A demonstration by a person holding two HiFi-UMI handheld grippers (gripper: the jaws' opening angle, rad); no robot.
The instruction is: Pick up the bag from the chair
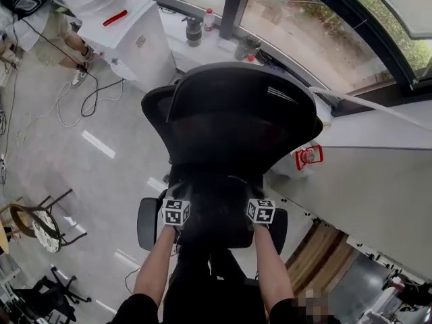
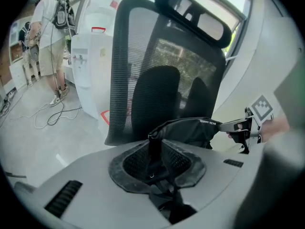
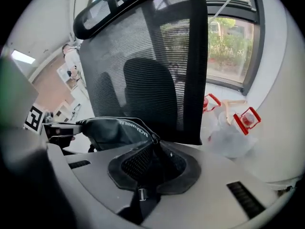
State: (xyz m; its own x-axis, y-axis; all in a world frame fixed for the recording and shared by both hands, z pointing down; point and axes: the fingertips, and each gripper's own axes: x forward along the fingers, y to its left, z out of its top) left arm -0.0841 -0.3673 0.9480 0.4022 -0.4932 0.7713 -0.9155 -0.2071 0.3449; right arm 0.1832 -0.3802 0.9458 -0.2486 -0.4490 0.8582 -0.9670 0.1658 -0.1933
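A black mesh office chair (image 1: 236, 106) stands right below me, its backrest (image 2: 157, 56) filling both gripper views. A black bag (image 1: 216, 208) hangs over the seat, stretched between my two grippers. My left gripper (image 1: 178, 206) is shut on the bag's left end, with dark strap and fabric bunched in its jaws (image 2: 155, 163). My right gripper (image 1: 260, 208) is shut on the other end (image 3: 147, 168). The bag's body (image 2: 190, 128) (image 3: 114, 128) spans the gap in front of the backrest. Whether it touches the seat is hidden.
A white cabinet (image 1: 128, 32) stands at the back left with a person (image 2: 50, 32) beside it and cables (image 1: 88, 100) on the floor. Red-capped water jugs (image 3: 238, 123) sit right of the chair by the window. A white desk (image 1: 364, 194) runs along the right.
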